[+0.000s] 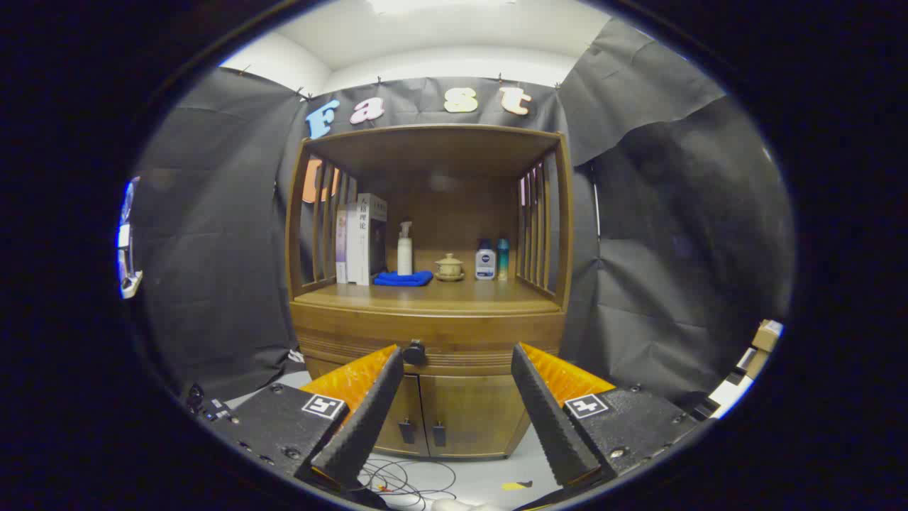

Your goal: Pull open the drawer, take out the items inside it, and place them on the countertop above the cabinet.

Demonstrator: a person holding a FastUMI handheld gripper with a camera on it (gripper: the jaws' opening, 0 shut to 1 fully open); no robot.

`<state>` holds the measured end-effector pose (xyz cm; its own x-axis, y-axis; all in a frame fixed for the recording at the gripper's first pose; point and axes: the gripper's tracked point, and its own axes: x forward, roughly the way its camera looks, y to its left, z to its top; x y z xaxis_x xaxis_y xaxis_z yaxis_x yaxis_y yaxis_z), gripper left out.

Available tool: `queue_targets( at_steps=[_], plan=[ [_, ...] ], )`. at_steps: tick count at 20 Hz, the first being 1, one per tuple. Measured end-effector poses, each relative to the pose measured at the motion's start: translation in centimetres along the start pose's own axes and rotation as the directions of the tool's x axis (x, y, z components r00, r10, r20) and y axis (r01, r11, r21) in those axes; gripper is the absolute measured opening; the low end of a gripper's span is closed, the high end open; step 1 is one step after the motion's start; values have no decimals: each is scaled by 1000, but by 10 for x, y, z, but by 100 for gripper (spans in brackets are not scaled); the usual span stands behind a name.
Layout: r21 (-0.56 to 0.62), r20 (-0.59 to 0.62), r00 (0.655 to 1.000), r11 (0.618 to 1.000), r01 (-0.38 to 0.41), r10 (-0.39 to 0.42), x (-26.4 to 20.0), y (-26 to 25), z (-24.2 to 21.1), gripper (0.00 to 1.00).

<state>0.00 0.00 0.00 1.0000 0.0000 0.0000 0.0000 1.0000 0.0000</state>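
Seemingly two books (362, 238); hand-held gripper (457, 358) open.

1. Gripper (457, 358) spread wide, nothing between fingers; aimed at cabinet (429, 369).
2. Drawer (425, 339) closed; knob (414, 352) just beside left fingertip, contact unclear.
3. Countertop (433, 297) holds books (363, 238), spray bottle (404, 247) on blue cloth (403, 279), teapot (449, 267), two small bottles (491, 259).
4. Double doors (443, 415) below; cables (404, 479) on floor.

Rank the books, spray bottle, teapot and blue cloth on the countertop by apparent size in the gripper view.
1. books
2. blue cloth and spray bottle: too alike to rank
3. teapot

The gripper hangs open before the drawer.
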Motion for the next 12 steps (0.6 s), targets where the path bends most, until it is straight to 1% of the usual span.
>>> queue_targets(
  at_steps=[12],
  plan=[
    [-6, 5, 1000, 1000, 5, -5, -1, -2, 5, 98]
  ],
)
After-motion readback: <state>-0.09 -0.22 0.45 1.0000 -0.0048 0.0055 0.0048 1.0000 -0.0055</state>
